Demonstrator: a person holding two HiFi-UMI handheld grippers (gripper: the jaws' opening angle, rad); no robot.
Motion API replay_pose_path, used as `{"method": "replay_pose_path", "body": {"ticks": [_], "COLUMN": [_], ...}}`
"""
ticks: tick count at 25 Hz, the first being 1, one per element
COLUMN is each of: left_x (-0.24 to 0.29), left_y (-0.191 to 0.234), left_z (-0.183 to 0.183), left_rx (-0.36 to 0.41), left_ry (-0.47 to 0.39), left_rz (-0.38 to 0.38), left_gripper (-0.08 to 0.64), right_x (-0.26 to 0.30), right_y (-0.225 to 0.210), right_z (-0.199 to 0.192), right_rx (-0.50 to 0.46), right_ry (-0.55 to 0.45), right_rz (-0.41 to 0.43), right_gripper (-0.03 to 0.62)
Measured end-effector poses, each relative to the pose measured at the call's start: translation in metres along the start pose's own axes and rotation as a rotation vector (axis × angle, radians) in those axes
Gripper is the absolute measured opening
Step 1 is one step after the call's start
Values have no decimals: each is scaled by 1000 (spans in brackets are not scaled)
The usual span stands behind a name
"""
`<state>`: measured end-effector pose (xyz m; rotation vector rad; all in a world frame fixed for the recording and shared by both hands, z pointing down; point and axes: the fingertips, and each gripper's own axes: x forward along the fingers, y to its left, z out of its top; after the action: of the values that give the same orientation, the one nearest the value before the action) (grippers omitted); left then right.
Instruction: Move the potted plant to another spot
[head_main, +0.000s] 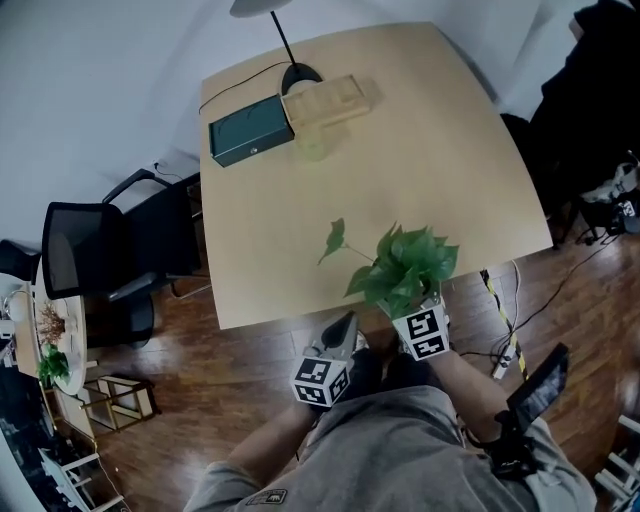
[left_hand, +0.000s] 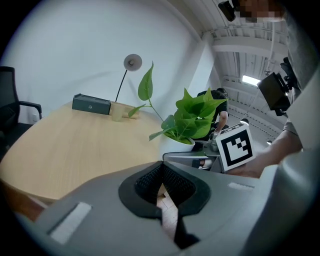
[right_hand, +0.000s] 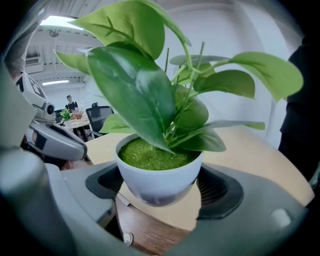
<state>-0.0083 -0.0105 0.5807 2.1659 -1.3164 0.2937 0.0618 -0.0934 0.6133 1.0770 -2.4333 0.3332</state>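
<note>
The potted plant (head_main: 405, 265) has broad green leaves and a white pot (right_hand: 160, 175) topped with green moss. It is at the front edge of the wooden table (head_main: 400, 130), right of middle. My right gripper (right_hand: 160, 189) is shut on the pot, one jaw on each side, and the pot's bottom shows just above the table's edge. In the head view the leaves hide the pot and the right gripper (head_main: 414, 316) reaches in from below. My left gripper (head_main: 346, 322) hangs off the table's front edge, left of the plant (left_hand: 192, 120), shut and holding nothing.
At the table's far side are a dark green box (head_main: 250, 130), a pale wooden tray (head_main: 325, 100) and a lamp base (head_main: 300, 72). A black office chair (head_main: 100, 255) stands left of the table. Cables lie on the wooden floor at the right (head_main: 500, 330).
</note>
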Motion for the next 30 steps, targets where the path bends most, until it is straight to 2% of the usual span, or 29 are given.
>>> {"method": "replay_pose_path", "body": {"ticks": [8,18,26,30], "left_x": [-13,0,1,-8], "left_y": [-9,-7,-7,-13], "left_z": [-26,-31,-21,-22], "left_rx": [-17,-9,2,5], "left_ry": [54,88,69,57], "left_rz": [40,44,54,56], "left_gripper": [-6,-6,-6,-6], "right_x": [14,32,32,24], "right_y": [-15,-25,-24,-17], "right_z": [-28,-27,-27,-27], "right_rx": [19,14,8,9], "right_ry": [25,-7,-10,-14], "right_rz": [-20,-41,-20,-10], "right_gripper": [463,465,477,511]}}
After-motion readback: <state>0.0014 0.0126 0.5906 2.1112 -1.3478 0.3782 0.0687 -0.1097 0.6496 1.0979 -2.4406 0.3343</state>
